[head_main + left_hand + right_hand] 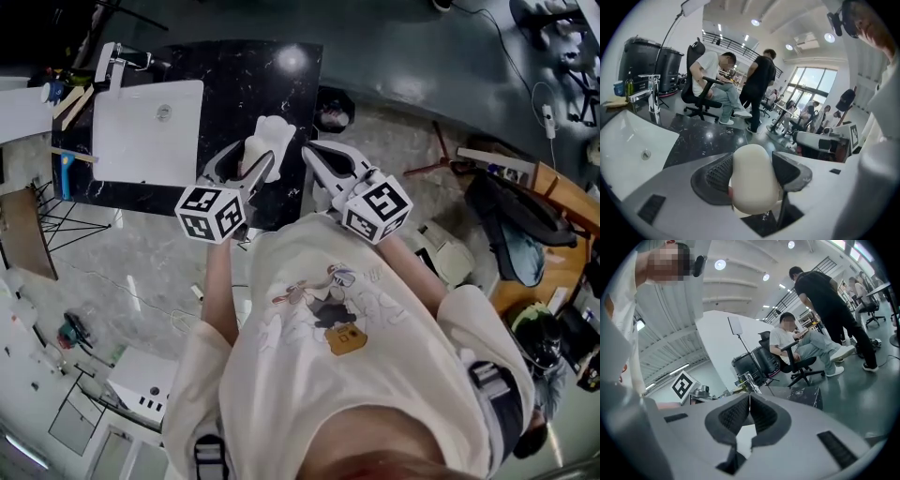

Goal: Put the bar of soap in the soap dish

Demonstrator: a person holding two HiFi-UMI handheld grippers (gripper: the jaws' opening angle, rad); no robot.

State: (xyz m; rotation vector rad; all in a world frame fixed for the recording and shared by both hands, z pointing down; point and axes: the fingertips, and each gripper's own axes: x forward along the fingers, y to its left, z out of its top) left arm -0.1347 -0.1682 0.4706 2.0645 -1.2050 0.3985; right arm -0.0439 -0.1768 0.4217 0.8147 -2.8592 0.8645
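A cream bar of soap (753, 180) stands on end between the pads of my left gripper (752, 166), which is shut on it. In the head view the soap (254, 155) and the left gripper (251, 167) hang over the near right part of the black marble counter (234, 84). Just beyond the bar lies a whiter shape (277, 129); I cannot tell whether it is the soap dish. My right gripper (309, 155) is to the right of the soap. Its jaws (750, 399) are shut with nothing between them.
A white sink basin (150, 131) with a faucet (117, 61) fills the counter's left half. Cables and bags lie on the floor at the right. Beyond the counter a person sits in an office chair (710, 79) and another person stands (759, 79).
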